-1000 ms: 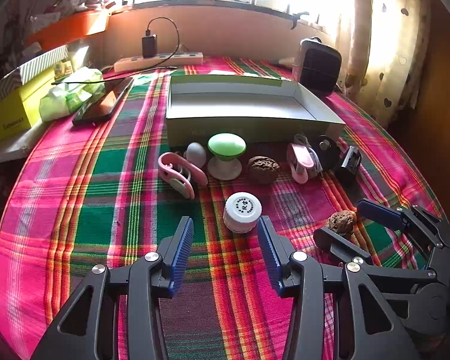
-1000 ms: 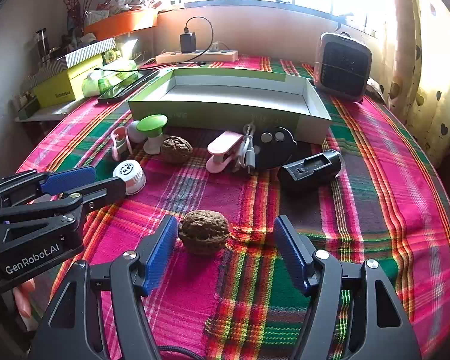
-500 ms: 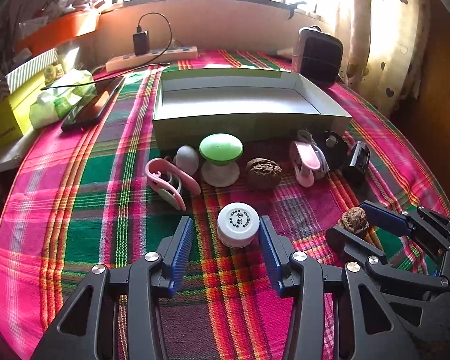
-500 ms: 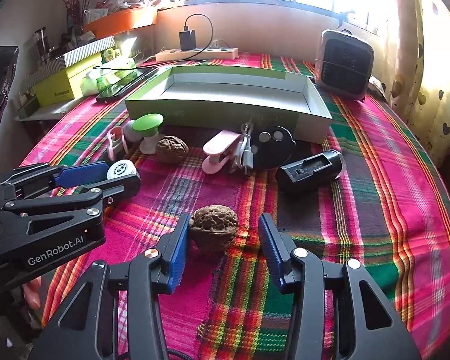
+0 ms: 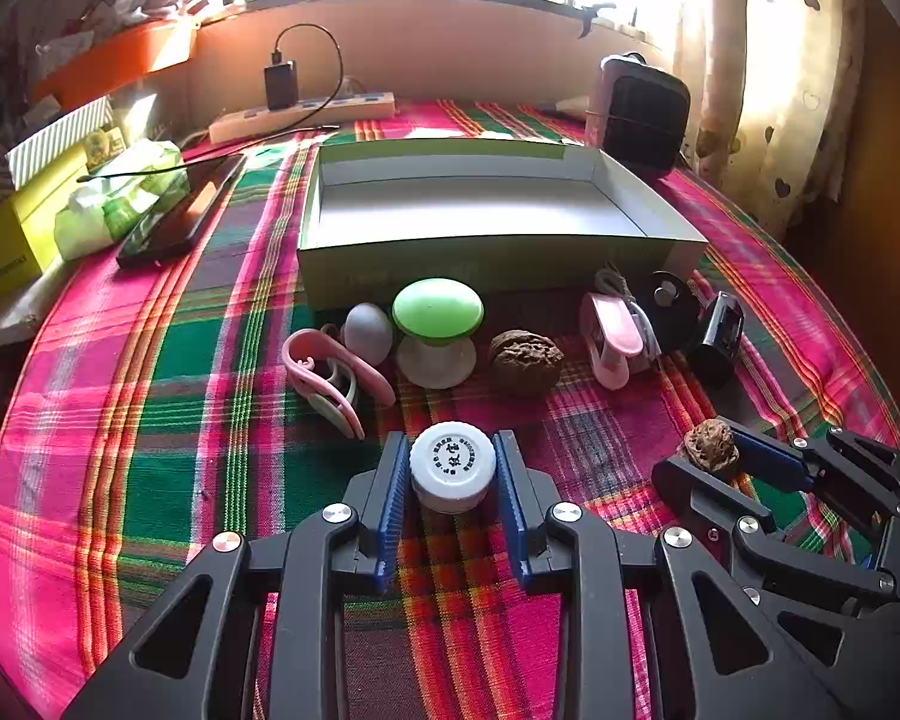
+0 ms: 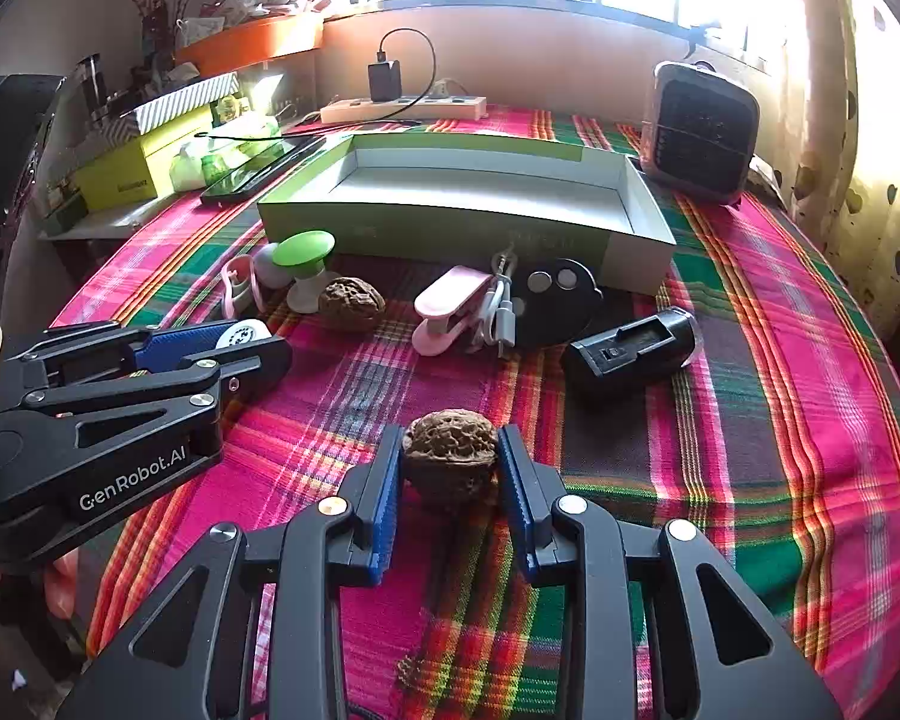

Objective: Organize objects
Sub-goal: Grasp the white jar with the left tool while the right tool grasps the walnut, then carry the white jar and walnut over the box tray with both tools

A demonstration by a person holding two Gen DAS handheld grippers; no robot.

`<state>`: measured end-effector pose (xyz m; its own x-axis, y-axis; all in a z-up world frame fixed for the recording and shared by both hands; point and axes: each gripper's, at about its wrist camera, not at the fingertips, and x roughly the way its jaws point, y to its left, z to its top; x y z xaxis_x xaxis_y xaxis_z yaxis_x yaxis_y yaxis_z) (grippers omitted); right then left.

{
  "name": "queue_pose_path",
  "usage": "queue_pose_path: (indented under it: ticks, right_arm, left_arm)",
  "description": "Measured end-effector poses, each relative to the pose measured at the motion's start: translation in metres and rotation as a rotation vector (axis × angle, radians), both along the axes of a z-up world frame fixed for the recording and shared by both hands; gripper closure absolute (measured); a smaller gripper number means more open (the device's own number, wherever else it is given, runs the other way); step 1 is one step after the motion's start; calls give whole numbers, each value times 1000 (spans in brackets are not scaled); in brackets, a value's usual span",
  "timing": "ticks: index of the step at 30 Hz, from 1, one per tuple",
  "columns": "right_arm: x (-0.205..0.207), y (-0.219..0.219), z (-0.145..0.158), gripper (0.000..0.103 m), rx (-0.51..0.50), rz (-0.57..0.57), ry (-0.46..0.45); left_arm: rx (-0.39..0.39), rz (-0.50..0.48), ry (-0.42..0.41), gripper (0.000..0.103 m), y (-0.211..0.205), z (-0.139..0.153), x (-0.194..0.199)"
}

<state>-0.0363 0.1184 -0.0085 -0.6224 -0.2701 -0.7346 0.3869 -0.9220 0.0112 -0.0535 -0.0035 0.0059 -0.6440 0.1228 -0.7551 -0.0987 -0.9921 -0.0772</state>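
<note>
"GenRobot.AI" was printed in white on the black body of the left claw (image 6: 243,354). Black lettering was ringed around the white jar cap (image 5: 452,461), too small to be read. Faint print was seen on the yellow box (image 6: 132,177), illegible.

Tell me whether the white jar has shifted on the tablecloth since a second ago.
No. The white jar sits on the same plaid stripes, below the green mushroom; the left gripper has just been closing onto it.

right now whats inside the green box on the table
Nothing shows inside the green box: its pale grey floor is bare in both views. The near wall hides the strip of floor right behind it. The white bottle and walnut are outside it, each between gripper pads.
</note>
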Motion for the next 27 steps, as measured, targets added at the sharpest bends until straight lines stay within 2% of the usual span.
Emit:
queue_pose_path:
  ticks: [14, 27]
  right_arm:
    - [-4, 0, 2, 71, -11, 10, -8]
    - [-16, -4, 25, 71, -21, 26, 35]
  left_arm:
    - [2, -3, 14, 78, 0, 6, 0]
    - [6, -7, 39, 77, -3, 25, -12]
